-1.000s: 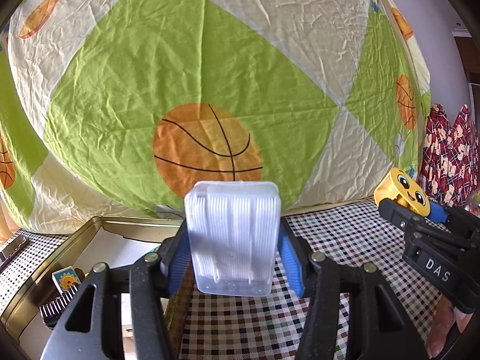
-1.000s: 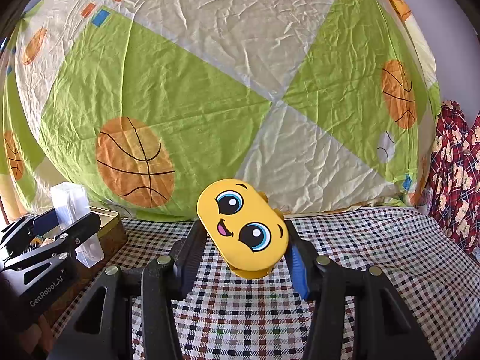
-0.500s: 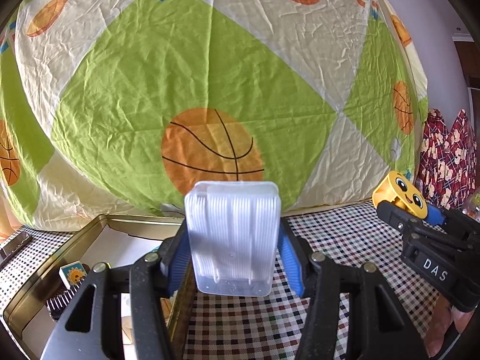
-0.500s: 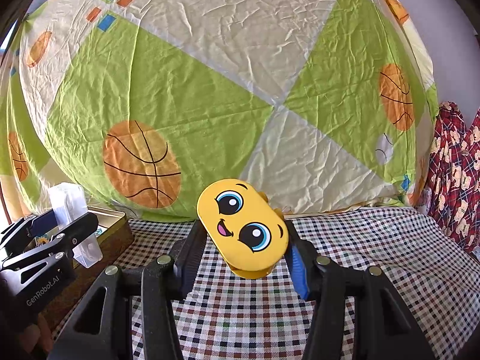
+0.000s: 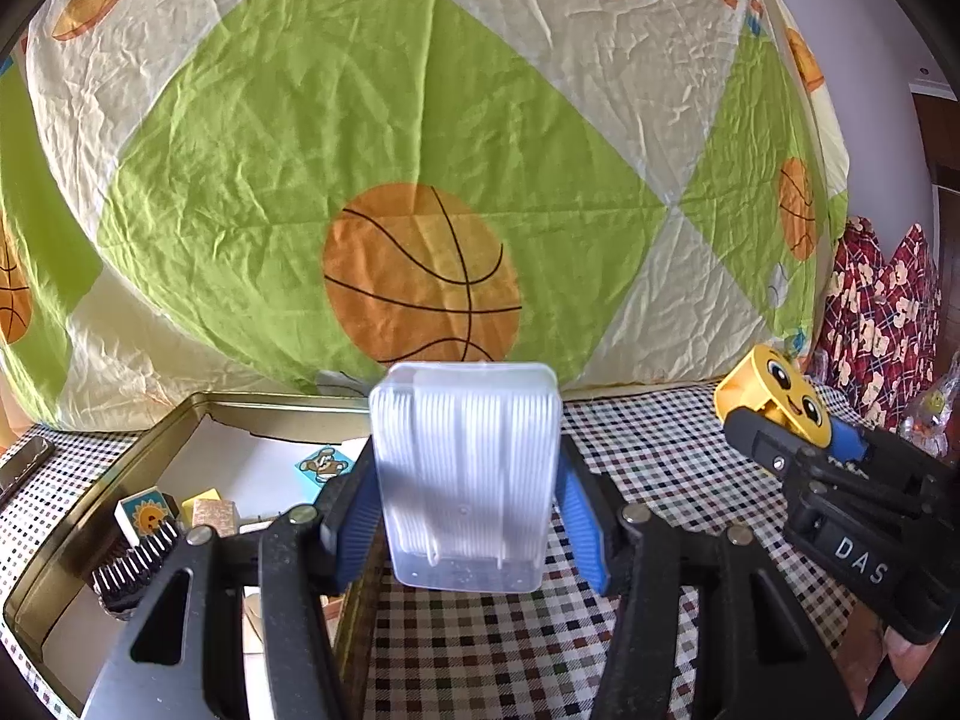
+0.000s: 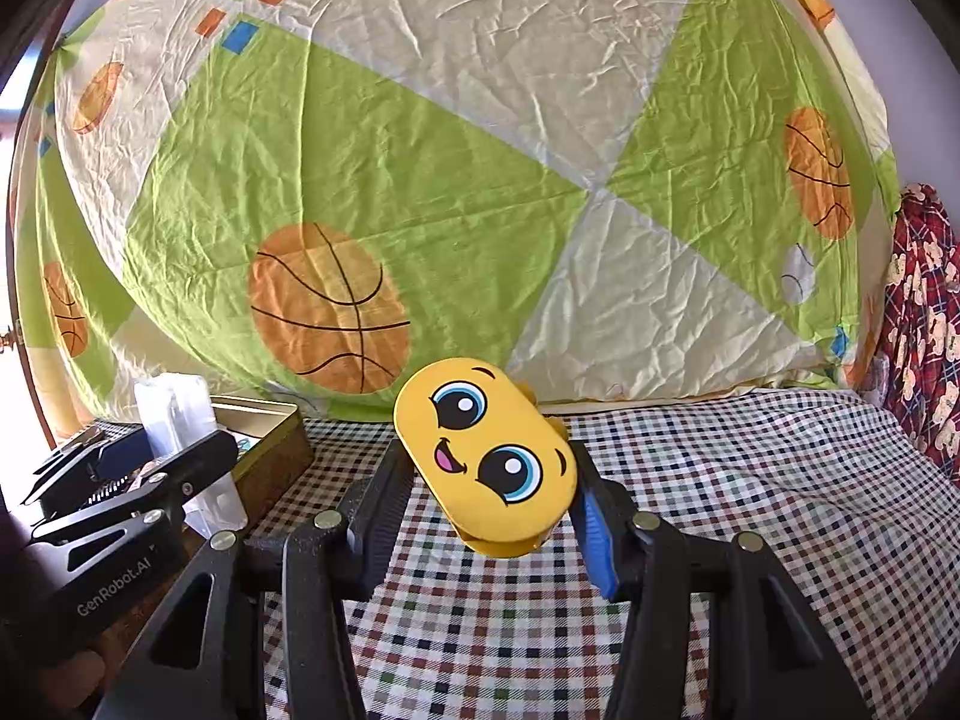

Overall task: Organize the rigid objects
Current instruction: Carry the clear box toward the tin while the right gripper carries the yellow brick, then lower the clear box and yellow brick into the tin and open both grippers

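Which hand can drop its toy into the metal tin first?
Probably the left. The left gripper holds the clear plastic box right beside the open tin, while the right gripper holds the yellow smiley toy farther away.

Landmark: open tin (image 5: 198,414), standing on the checked tablecloth (image 5: 660,468) at the left side of the table. Inside the tin lie small picture blocks (image 5: 147,513) and a comb-like item (image 5: 135,561) near its front-left corner. Just right of the tin's front-right rim, above the cloth, the left gripper (image 5: 467,510) holds a clear plastic case (image 5: 467,474) upright. Well right of the tin, the right gripper (image 6: 489,507) holds a face toy (image 6: 486,456) above the cloth. Behind the tin rises a sheet-covered mass (image 5: 420,150), spanning the table's rear edge.
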Available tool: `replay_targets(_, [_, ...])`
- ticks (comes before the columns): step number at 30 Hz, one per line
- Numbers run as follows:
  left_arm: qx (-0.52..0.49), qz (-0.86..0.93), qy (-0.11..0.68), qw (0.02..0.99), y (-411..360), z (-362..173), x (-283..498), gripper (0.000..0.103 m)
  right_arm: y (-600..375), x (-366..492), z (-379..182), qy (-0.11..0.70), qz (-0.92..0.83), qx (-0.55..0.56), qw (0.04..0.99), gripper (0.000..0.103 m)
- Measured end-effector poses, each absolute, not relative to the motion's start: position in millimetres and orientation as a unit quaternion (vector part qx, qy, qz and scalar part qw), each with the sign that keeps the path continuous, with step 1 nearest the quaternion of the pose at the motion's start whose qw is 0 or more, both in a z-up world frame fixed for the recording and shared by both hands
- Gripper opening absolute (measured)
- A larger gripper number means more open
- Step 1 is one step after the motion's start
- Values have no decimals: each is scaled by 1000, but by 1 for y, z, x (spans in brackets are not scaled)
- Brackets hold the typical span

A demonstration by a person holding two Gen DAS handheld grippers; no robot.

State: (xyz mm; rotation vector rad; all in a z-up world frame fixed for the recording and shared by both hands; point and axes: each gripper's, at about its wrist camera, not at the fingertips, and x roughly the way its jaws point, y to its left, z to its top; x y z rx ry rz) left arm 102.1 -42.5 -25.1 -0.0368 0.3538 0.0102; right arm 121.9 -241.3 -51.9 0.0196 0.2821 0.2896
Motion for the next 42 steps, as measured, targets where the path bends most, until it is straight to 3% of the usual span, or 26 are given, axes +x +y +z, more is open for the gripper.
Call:
replay_targets(26, [-35, -2, 206, 978, 4, 5, 74, 54, -207, 105, -33, 201, 219, 64, 953, 53])
replay_targets(42, [-34, 41, 221, 974, 60, 12, 58, 54, -129, 97, -15, 216, 281, 32, 935, 53])
